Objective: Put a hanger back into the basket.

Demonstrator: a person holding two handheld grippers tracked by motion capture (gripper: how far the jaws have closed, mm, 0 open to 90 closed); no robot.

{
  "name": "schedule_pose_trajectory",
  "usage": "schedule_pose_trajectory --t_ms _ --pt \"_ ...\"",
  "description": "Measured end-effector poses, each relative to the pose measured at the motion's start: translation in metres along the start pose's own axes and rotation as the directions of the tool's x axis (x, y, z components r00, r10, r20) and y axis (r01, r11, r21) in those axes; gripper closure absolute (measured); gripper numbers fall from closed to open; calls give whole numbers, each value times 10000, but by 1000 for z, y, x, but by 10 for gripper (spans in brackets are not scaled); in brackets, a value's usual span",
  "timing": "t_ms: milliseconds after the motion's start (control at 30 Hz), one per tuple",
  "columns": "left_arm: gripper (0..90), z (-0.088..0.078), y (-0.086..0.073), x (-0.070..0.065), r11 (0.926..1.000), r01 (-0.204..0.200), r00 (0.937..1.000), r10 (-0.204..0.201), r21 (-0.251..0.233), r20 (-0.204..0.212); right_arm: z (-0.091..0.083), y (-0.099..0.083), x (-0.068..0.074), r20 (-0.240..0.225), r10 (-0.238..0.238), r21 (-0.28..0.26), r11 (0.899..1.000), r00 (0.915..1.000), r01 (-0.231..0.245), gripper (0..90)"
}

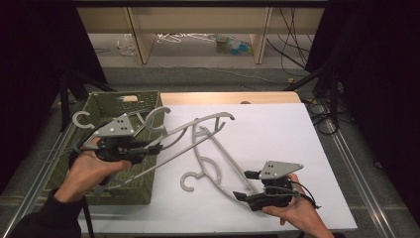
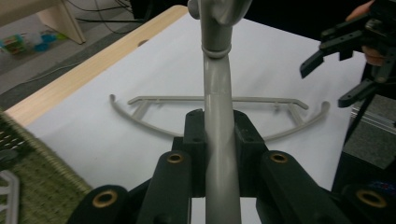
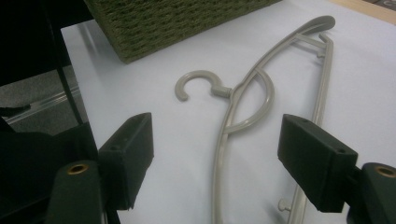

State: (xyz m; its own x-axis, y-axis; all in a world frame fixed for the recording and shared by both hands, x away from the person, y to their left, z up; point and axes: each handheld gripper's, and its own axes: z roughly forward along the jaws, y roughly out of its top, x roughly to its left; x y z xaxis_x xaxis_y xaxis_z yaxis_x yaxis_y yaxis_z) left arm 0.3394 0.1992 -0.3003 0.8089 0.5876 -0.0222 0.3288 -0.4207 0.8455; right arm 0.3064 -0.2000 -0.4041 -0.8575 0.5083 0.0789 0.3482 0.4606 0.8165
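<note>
My left gripper (image 1: 151,147) hovers over the basket's right edge, shut on a grey plastic hanger (image 1: 193,129) that slants up and to the right above the table. In the left gripper view the jaws (image 2: 219,126) clamp that hanger's bar (image 2: 218,93). A second grey hanger (image 1: 202,166) lies flat on the white table top, hook toward me. My right gripper (image 1: 242,185) sits low at that hanger's near end, jaws wide apart. In the right gripper view the lying hanger (image 3: 233,107) runs between the open fingers (image 3: 130,149) without touching them.
A green woven basket (image 1: 124,96) stands at the table's left with another grey hanger hook (image 1: 81,119) sticking out of it. The white table top (image 1: 277,139) ends in a wooden strip (image 1: 228,97) at the back. Cables lie on the floor beyond.
</note>
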Motion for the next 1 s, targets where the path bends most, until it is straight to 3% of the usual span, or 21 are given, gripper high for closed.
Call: schedule_pose_trajectory --t_ms 200,333,633,1000 --pt "784 -19 -2 19 9998 178 9982 -179 -23 -576 1 -1 -1 63 46 14 10000 10000 -46 255" --pt "784 -30 -5 30 9985 434 9948 -463 -335 -912 1 -2 -1 116 101 43 9999 9999 -101 249" --pt "784 -56 -16 60 9944 797 9783 -913 -688 -1862 4 -3 -1 24 75 160 9998 10000 -75 249" --pt "785 -67 -34 90 9909 1065 9565 -1248 -829 -2637 5 -3 -1 -9 65 255 9997 10000 -65 253"
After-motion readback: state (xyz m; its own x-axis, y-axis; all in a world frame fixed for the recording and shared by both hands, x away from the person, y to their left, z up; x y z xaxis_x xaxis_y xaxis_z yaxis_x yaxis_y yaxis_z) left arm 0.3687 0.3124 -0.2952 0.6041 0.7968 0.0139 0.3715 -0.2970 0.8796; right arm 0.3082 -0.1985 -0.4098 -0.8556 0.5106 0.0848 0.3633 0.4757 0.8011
